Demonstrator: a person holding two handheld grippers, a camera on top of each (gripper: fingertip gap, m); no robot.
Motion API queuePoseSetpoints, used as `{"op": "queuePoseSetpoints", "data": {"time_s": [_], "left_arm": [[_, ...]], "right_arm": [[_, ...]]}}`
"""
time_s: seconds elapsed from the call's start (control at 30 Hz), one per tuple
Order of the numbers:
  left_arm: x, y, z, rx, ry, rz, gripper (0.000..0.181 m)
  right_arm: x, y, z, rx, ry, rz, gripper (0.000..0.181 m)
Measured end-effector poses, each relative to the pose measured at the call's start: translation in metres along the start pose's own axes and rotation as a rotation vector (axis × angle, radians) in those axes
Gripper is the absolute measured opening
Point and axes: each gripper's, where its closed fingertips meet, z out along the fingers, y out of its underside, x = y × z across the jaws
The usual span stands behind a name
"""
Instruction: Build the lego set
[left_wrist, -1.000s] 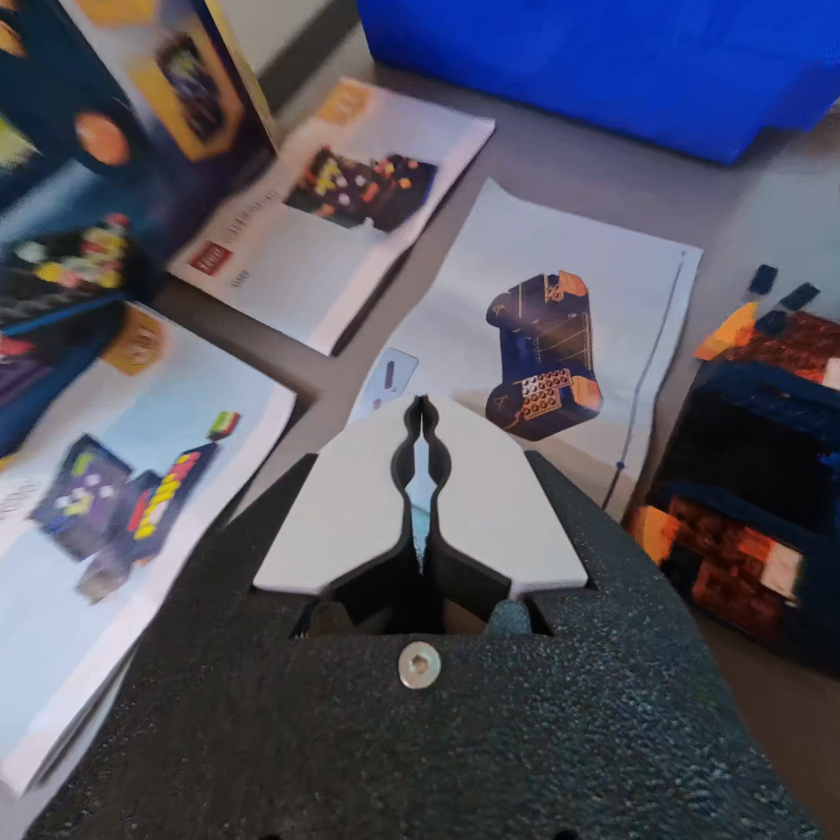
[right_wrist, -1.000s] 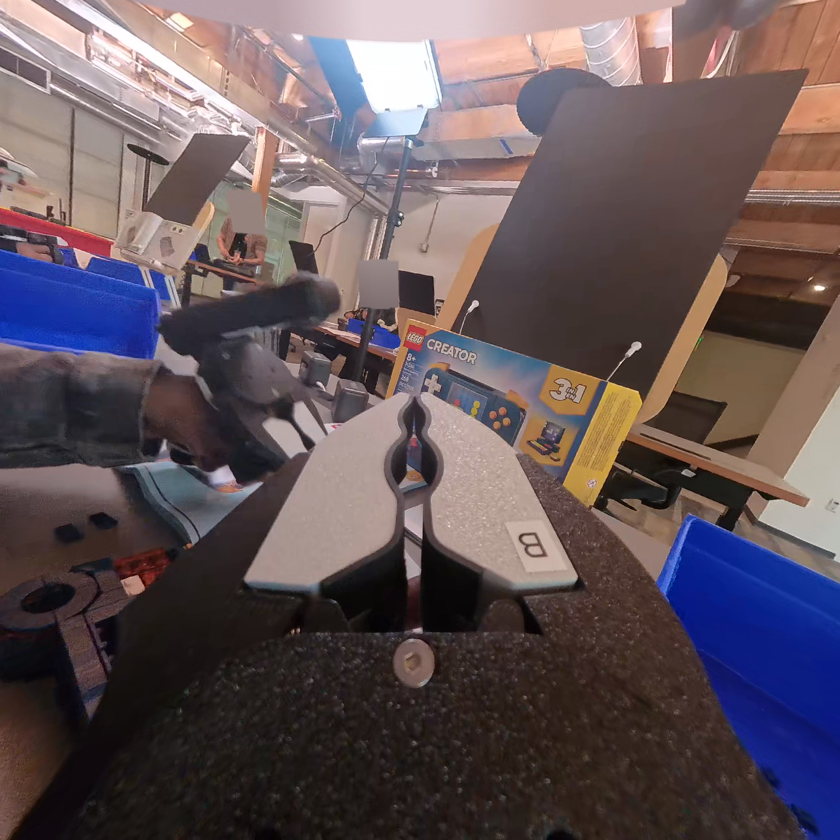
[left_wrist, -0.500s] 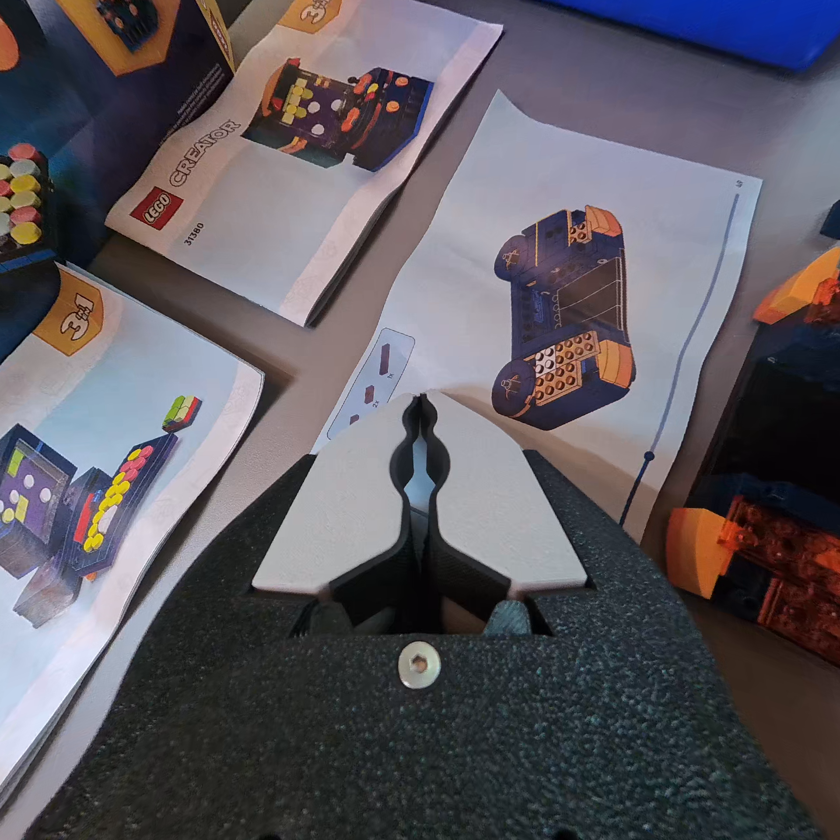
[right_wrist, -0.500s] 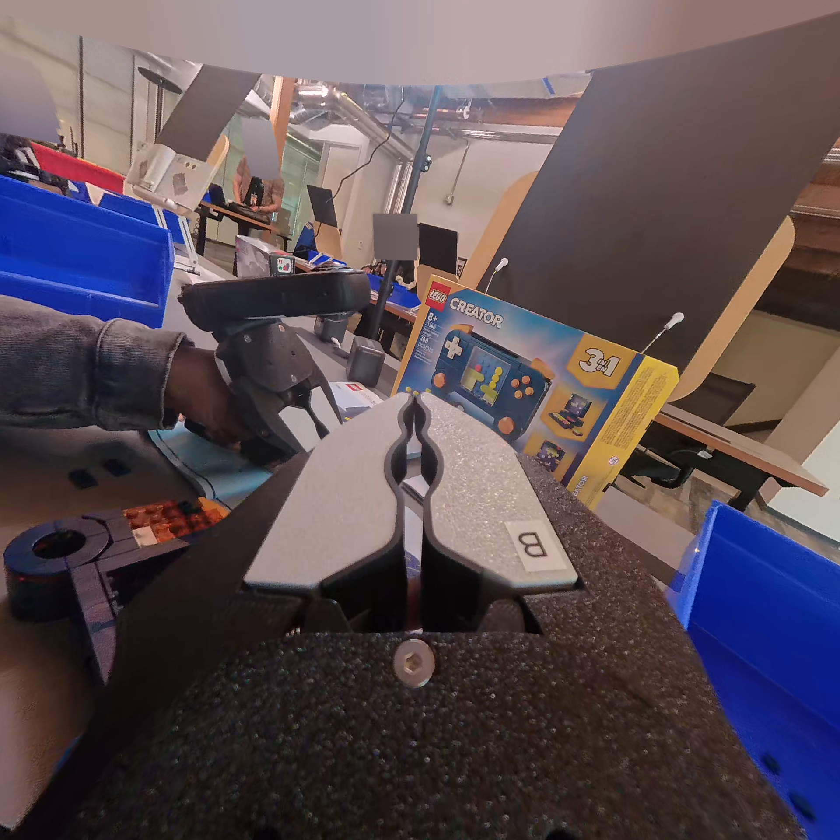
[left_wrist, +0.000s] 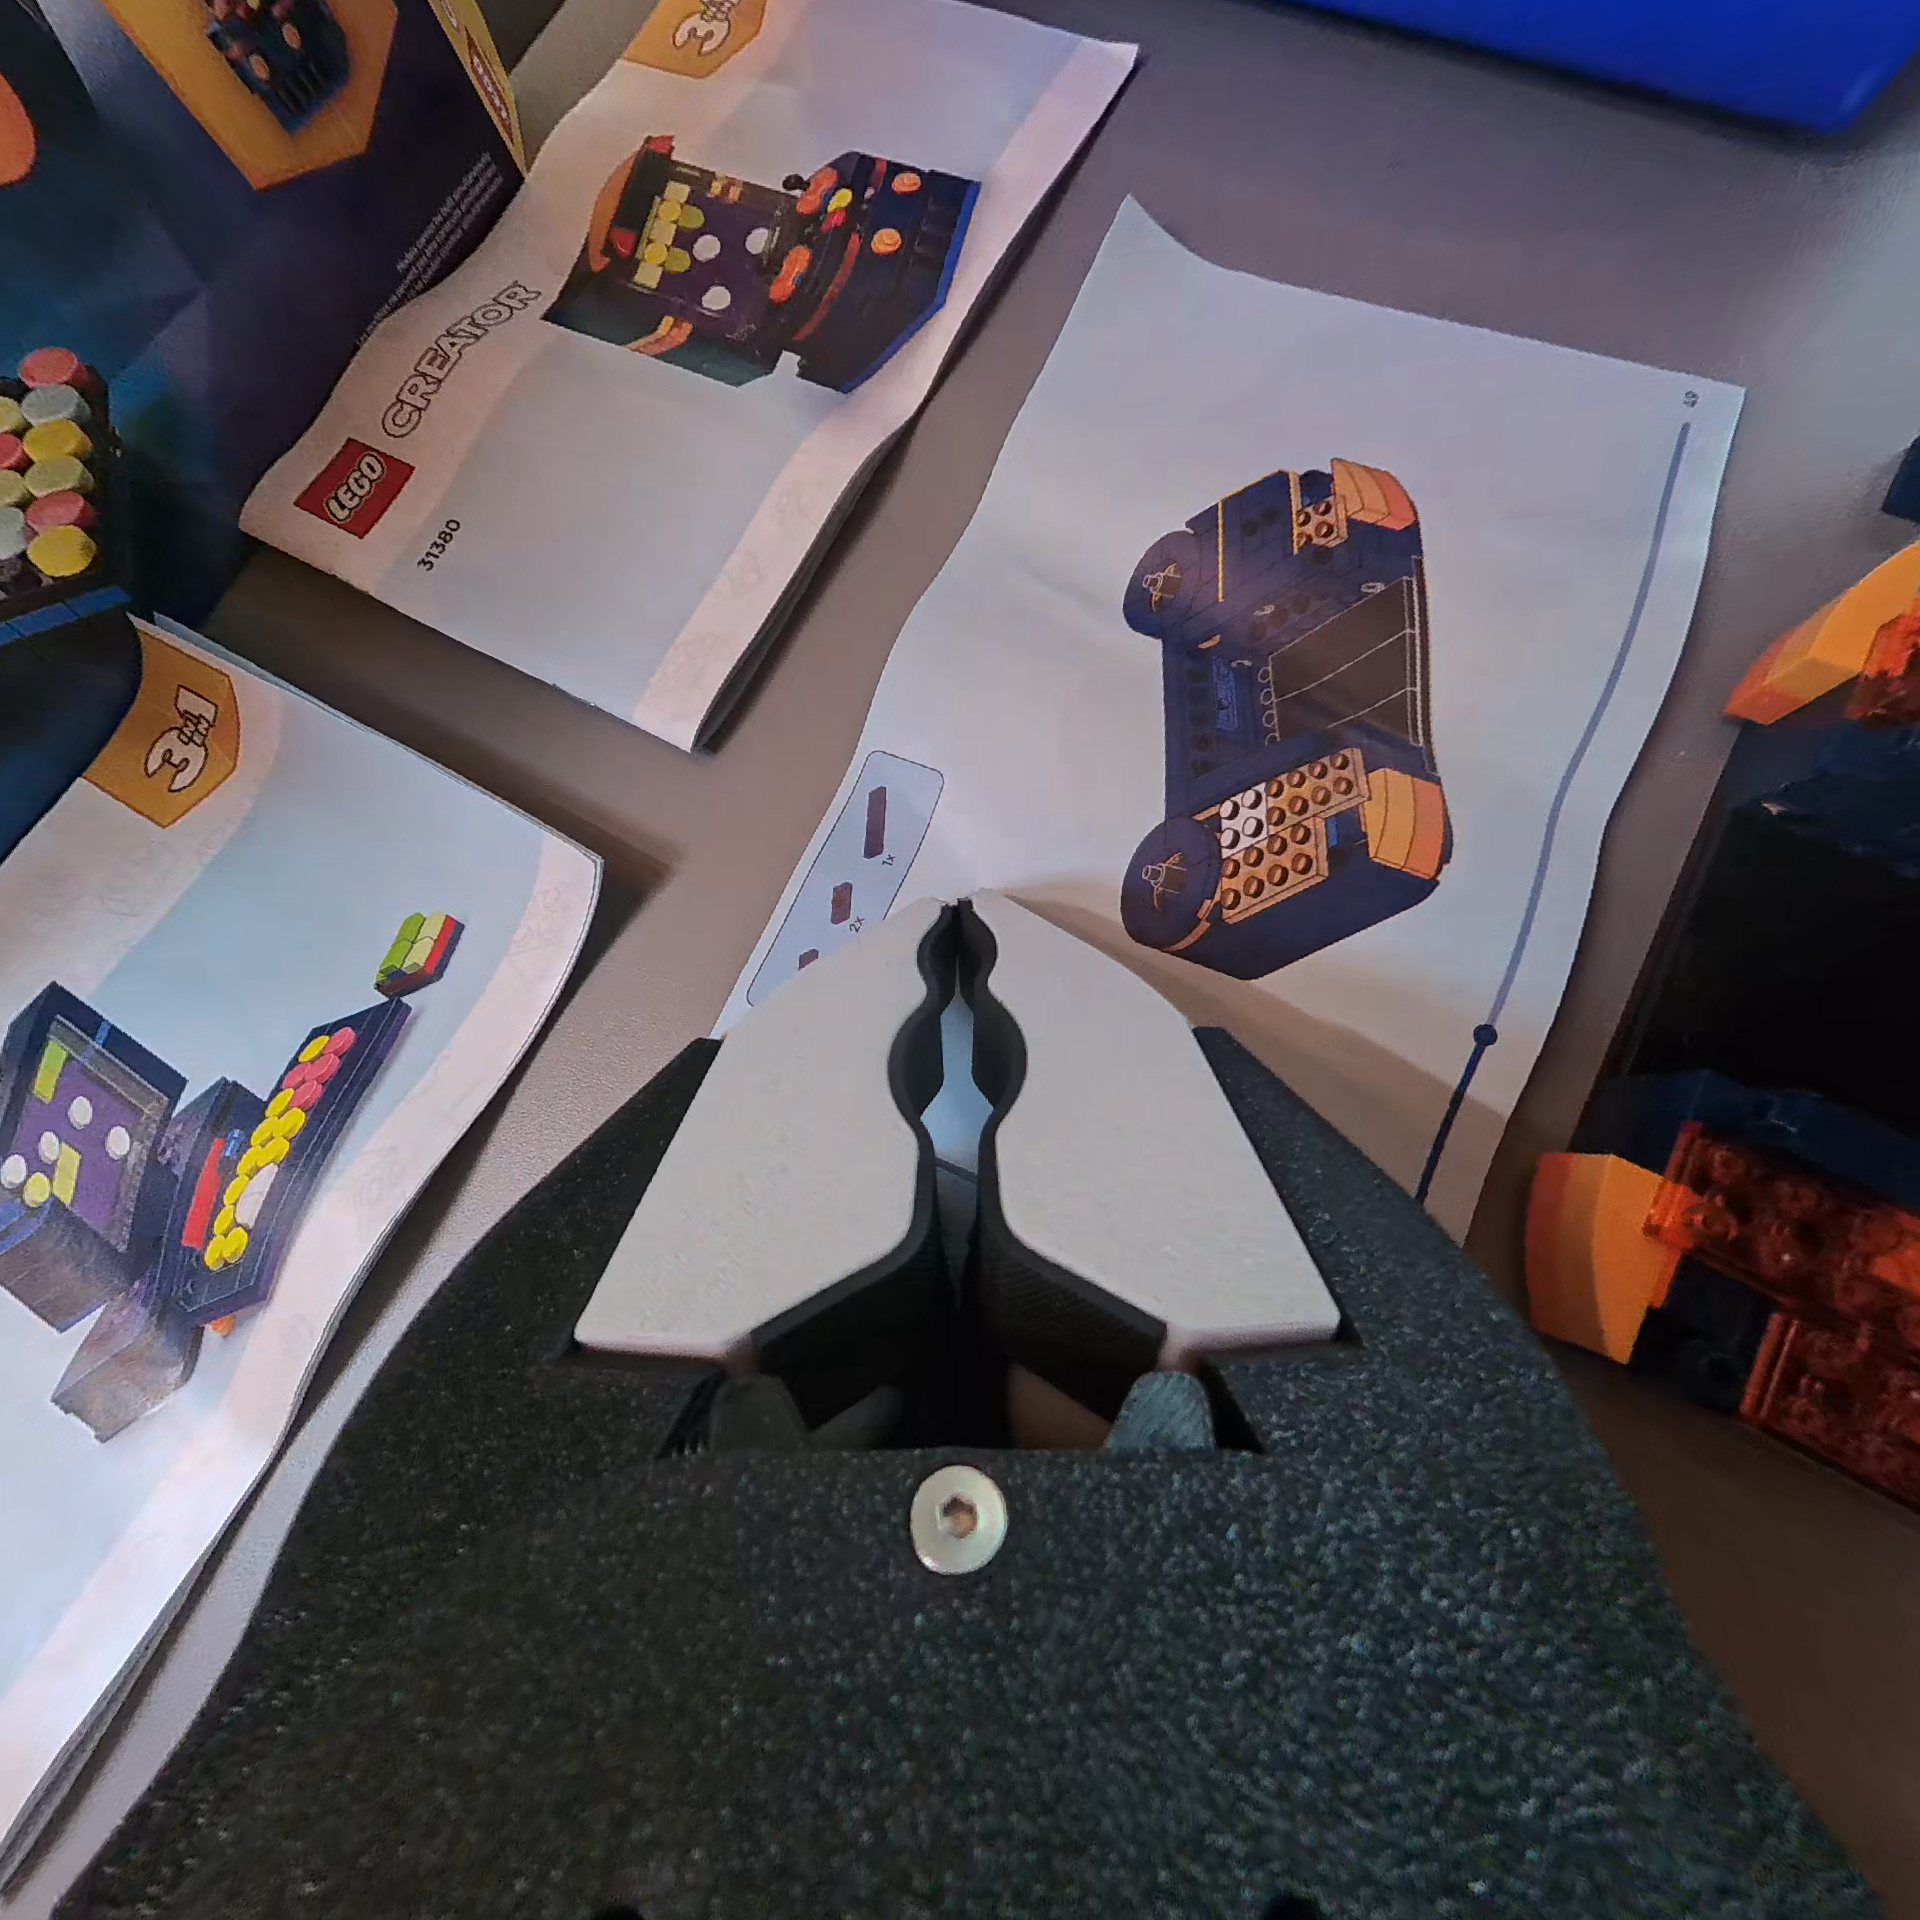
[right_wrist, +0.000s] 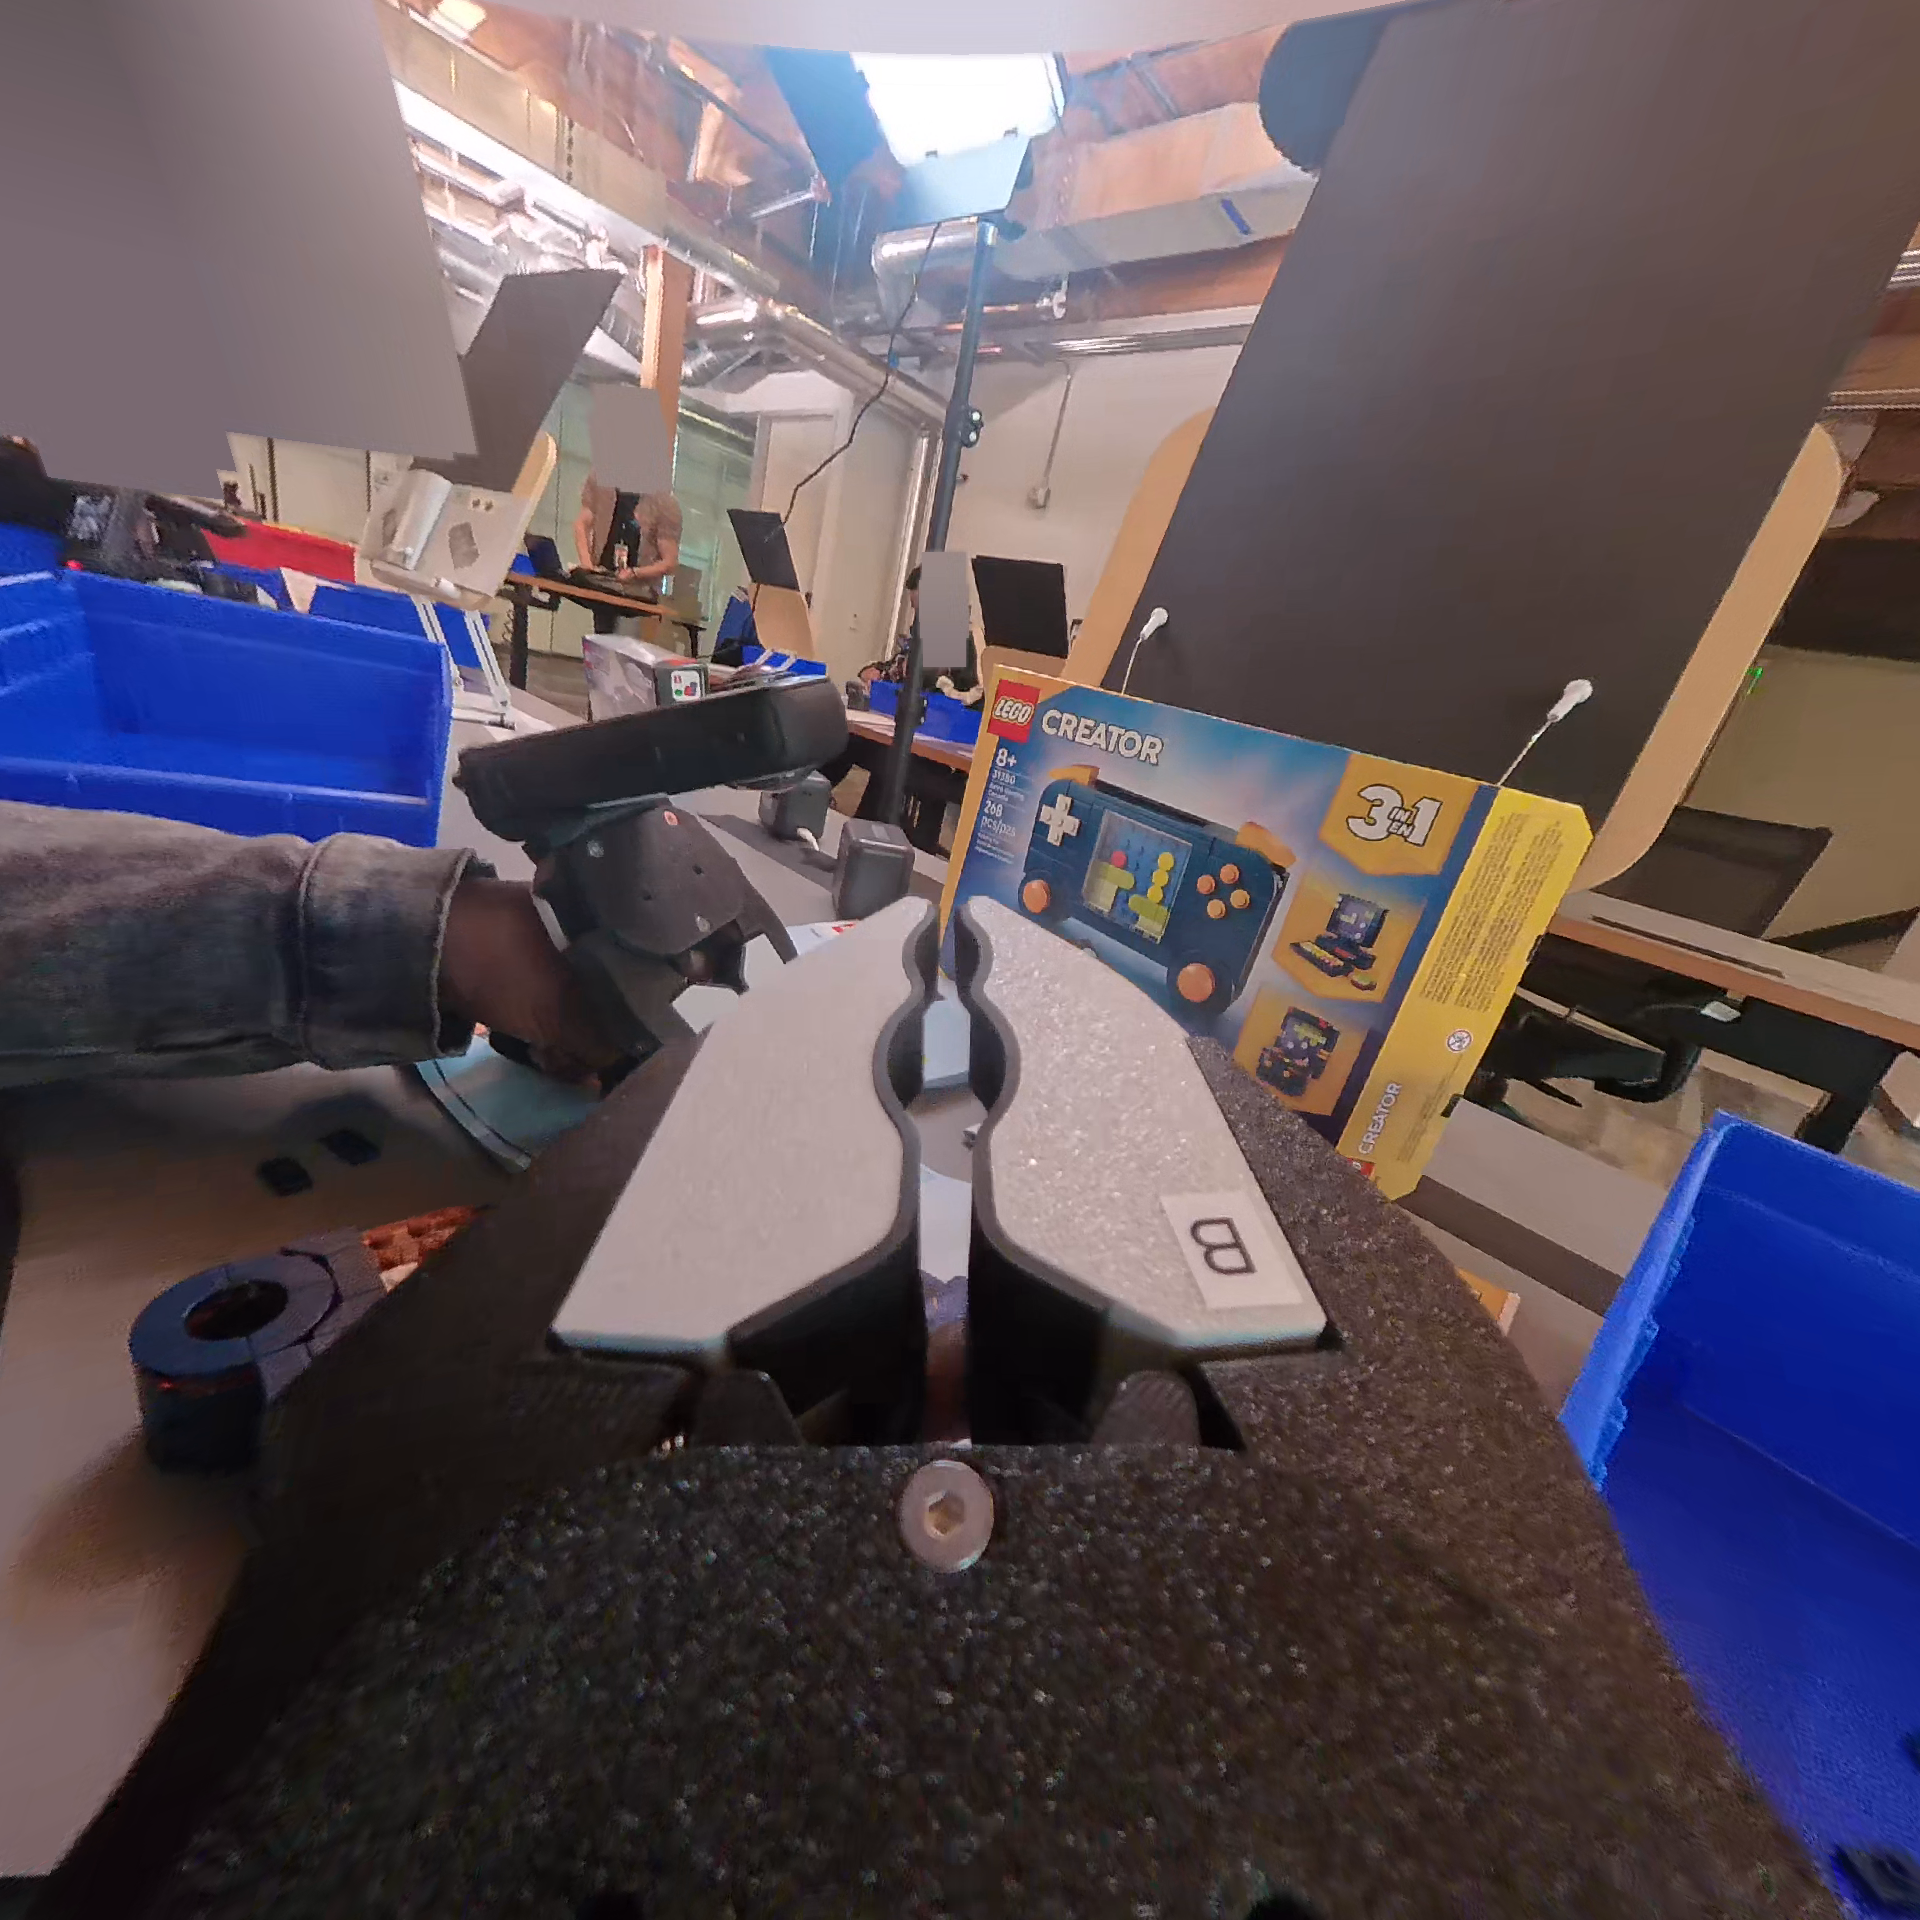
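Observation:
My left gripper (left_wrist: 958, 916) is shut and empty, low over an open instruction page (left_wrist: 1299, 499) that pictures a dark blue and orange game controller. The part-built model (left_wrist: 1766, 1195), dark blue with orange and clear orange bricks, lies to its right on the grey table. In the right wrist view my right gripper (right_wrist: 945, 920) has its fingers a narrow gap apart, with nothing between them. It points over the table at the lego box (right_wrist: 1247, 914). The model's dark blue ring end (right_wrist: 249, 1340) sits at the lower left there. A hand in a grey sleeve holds the left gripper's black body (right_wrist: 644, 894).
Two closed instruction booklets (left_wrist: 582, 416) (left_wrist: 239, 1039) lie left of the open page. Blue bins stand at the right (right_wrist: 1766, 1455) and far left (right_wrist: 208, 727). Two small dark pieces (right_wrist: 322, 1153) lie on the table. A person stands at a far desk. The tips of one gripper are about 20 cm away from the tips of the other.
My left gripper has moved forward and lower over the open page. My right gripper's fingers, touching before, have parted slightly, and its view has shifted a little.

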Motion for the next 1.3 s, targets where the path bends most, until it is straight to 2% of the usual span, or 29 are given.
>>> {"op": "queuePoseSetpoints", "data": {"time_s": [0.27, 0.4, 0.47, 0.53, 0.63, 0.67, 0.7, 0.77, 0.87, 0.97, 1.1, 1.2, 1.27, 1.3], "left_arm": [[0.0, 0.0, 0.0, -0.008, 0.0, 0.008, 0.0], [0.0, 0.0, 0.0, -0.02, 0.002, 0.01, 0.0], [0.0, 0.0, 0.0, -0.033, 0.001, 0.015, 0.0], [0.0, 0.0, 0.0, -0.038, -0.001, 0.02, 0.0], [0.0, 0.0, 0.0, -0.034, -0.001, 0.021, 0.0], [0.0, 0.0, 0.0, -0.036, 0.0, 0.021, 0.0], [0.0, 0.0, 0.0, -0.037, -0.001, 0.021, 0.0], [0.0, 0.0, 0.0, -0.04, -0.003, 0.025, 0.0], [0.0, 0.0, 0.0, -0.04, -0.005, 0.028, 0.0], [0.0, 0.0, 0.0, -0.037, -0.001, 0.027, 0.0], [0.0, 0.0, 0.0, -0.028, 0.008, 0.021, 0.0], [0.0, 0.0, 0.0, -0.024, 0.011, 0.021, 0.0], [0.0, 0.0, 0.0, -0.021, 0.012, 0.02, 0.0], [0.0, 0.0, 0.0, -0.02, 0.014, 0.018, 0.0]], "right_arm": [[0.006, -0.009, -0.005, 0.035, 0.005, 0.071, 0.003], [0.021, -0.036, -0.017, 0.053, -0.155, 0.262, 0.018], [0.056, -0.031, -0.03, -0.105, -0.14, 0.283, 0.04], [0.099, -0.004, -0.049, -0.405, -0.113, 0.283, 0.036], [0.149, 0.066, -0.093, -1.022, -0.144, 0.315, 0.035], [0.165, 0.086, -0.102, -1.157, -0.133, 0.285, 0.031], [0.174, 0.1, -0.102, -1.227, -0.14, 0.254, 0.029], [0.174, 0.12, -0.096, -1.312, -0.195, 0.239, 0.028], [0.183, 0.146, -0.098, -1.446, -0.196, 0.122, 0.03], [0.183, 0.16, -0.094, -1.443, -0.205, 0.168, 0.031], [0.187, 0.17, -0.101, -1.492, -0.192, 0.12, 0.031], [0.185, 0.171, -0.098, -1.466, -0.193, 0.131, 0.028], [0.186, 0.171, -0.098, -1.467, -0.193, 0.111, 0.016], [0.186, 0.171, -0.098, -1.468, -0.195, 0.105, 0.016]]}}
